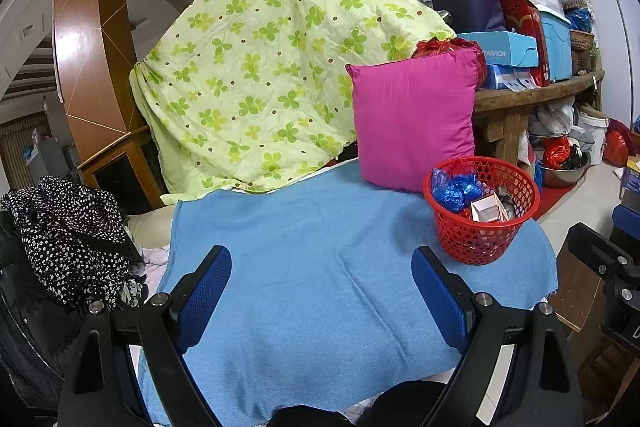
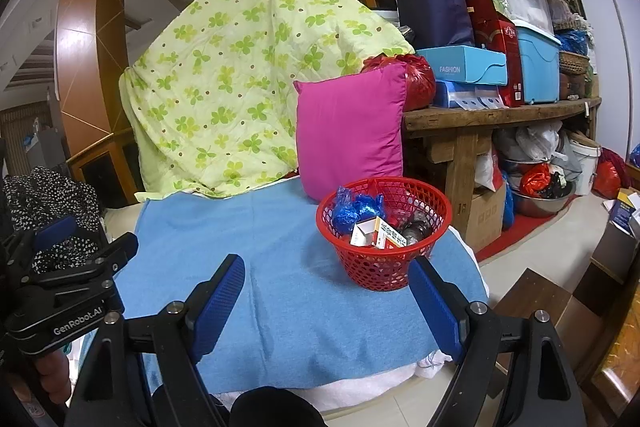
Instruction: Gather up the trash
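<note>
Right claw (image 2: 326,297): seen in the foreground with jaws wide apart, nothing between the blue pads.
Left claw (image 2: 86,235): seen at the left edge, held by a hand (image 2: 50,373).
Blue towel (image 2: 280,267): spread flat over the bed.
Red basket (image 2: 384,231): set on the towel's right part, filled with blue wrappers (image 2: 354,209) and a small carton (image 2: 374,235).
Pink pillow (image 2: 352,131): propped upright behind the basket.
Clover quilt (image 2: 240,67): draped behind the towel.
Wooden desk (image 2: 500,113): loaded with boxes, at the right.

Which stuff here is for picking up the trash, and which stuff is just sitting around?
For the job: red basket, blue wrappers and small box inside it, both tongs, open.

Just lying about: pink pillow, green blanket, blue towel, spotted cloth.
</note>
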`<state>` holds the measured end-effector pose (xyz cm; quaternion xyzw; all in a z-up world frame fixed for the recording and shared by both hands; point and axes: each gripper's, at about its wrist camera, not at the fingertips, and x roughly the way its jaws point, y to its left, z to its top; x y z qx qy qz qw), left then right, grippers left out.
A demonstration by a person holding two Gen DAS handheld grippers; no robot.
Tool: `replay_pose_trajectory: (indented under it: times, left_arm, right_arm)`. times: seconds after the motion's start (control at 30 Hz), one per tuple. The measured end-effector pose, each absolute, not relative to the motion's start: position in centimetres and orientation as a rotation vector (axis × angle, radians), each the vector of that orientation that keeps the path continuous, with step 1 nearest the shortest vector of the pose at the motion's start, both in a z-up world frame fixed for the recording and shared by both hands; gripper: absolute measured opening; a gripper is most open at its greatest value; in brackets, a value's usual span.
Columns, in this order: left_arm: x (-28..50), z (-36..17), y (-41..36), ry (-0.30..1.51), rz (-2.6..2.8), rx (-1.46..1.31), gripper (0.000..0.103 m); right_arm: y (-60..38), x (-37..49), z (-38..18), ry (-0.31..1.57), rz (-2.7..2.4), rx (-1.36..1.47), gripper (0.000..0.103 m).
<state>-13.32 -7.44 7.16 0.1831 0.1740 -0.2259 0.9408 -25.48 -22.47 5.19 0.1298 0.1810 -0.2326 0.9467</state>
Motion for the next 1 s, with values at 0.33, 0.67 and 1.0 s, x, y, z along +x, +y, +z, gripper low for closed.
replay_pose_trajectory:
  times: [0.33,0.67,1.0]
  left_arm:
    - [-12.8,7.0,-7.5,0.369,-0.470,0.361,0.092]
    - [-11.6,6.9,-7.6,0.380,-0.479,0.355,0.092]
    - [-8.8,6.6,-7.4,0.401,-0.481,0.326,0.092]
  right_arm:
    - [-22.6,-24.9,5.1,0.382,-0.476,0.251,0.086]
    - [-23.0,-23.8,5.1,0.394,-0.492,0.252,0.086]
    - [-22.7,-20.4,4.7,0.433,-0.493,0.230,0.086]
